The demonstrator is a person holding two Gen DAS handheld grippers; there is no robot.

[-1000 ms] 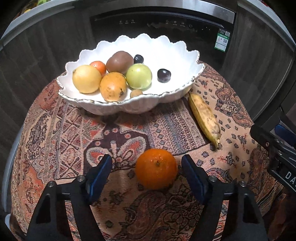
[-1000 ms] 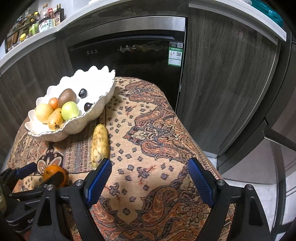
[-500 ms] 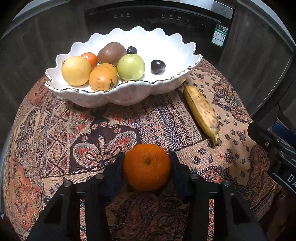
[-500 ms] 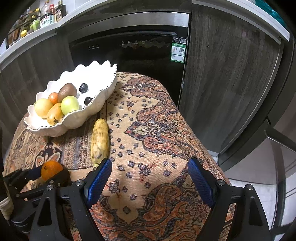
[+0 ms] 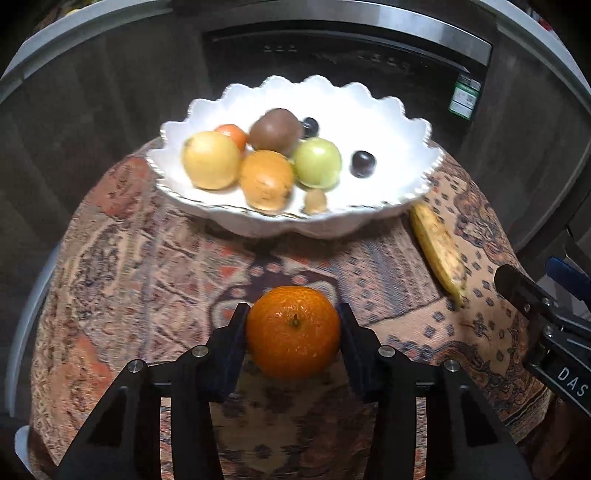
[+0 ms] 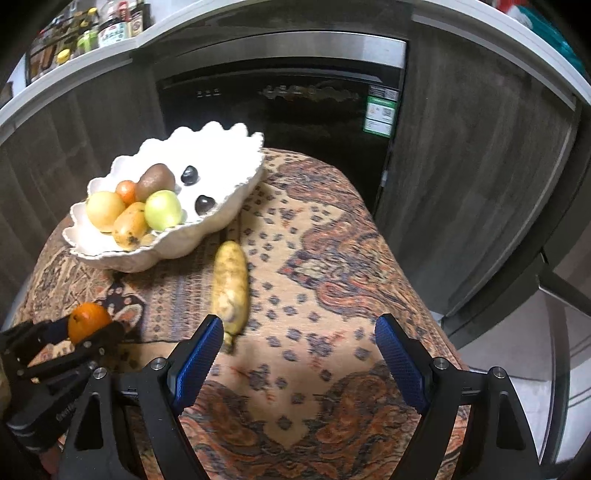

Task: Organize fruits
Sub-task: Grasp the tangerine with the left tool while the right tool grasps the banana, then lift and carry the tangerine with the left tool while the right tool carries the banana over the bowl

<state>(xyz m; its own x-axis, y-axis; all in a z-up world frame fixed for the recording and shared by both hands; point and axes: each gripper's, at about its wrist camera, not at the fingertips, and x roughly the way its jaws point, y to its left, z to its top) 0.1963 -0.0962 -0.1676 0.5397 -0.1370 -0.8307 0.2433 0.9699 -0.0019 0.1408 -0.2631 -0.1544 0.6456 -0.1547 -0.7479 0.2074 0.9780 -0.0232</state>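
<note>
Now our left tool (image 5: 293,325) clamps the orange (image 5: 293,332) across its middle, at six o'clock from the bowl (image 5: 369,110); firm, round, slightly slippery. Our right tool (image 6: 299,350) gapes empty.

Home kitchen, built-in dishwasher (image 6: 280,107) with steel top edge, dark wood cabinet doors (image 6: 469,177), sauce bottles (image 6: 110,29) on worktop (image 6: 66,77) at upper left of the frame

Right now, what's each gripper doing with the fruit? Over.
Left gripper shut on orange. Right gripper open, empty, near banana. Bowl ahead, path clear.
</note>
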